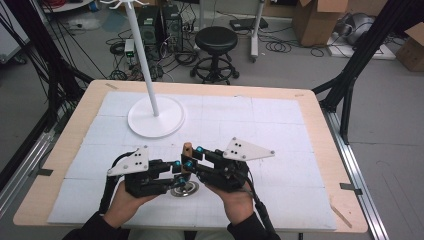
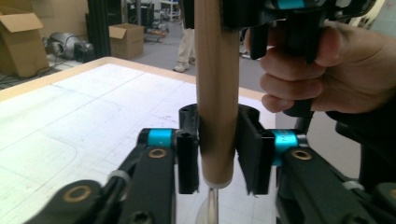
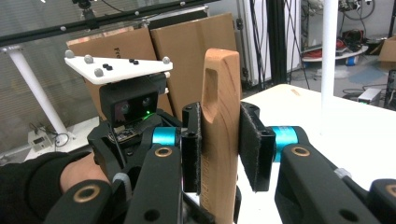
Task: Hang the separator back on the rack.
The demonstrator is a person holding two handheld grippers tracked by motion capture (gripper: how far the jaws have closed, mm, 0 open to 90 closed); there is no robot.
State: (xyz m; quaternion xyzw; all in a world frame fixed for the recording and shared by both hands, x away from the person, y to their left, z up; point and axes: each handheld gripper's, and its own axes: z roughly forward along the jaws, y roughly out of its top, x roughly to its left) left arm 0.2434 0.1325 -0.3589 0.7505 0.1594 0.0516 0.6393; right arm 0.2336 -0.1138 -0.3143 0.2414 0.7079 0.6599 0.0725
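I see the round pale wooden handle standing upright near the worktop's front edge, a shiny metal base below it. My left gripper has its jaws clamped low on it; my right gripper grips higher. Open white worktop lies all round, the white stand well behind.

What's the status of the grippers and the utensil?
Left gripper shut on wooden handle, low. Right gripper shut on it, higher. Utensil upright, metal end at mat. Nothing in the way.
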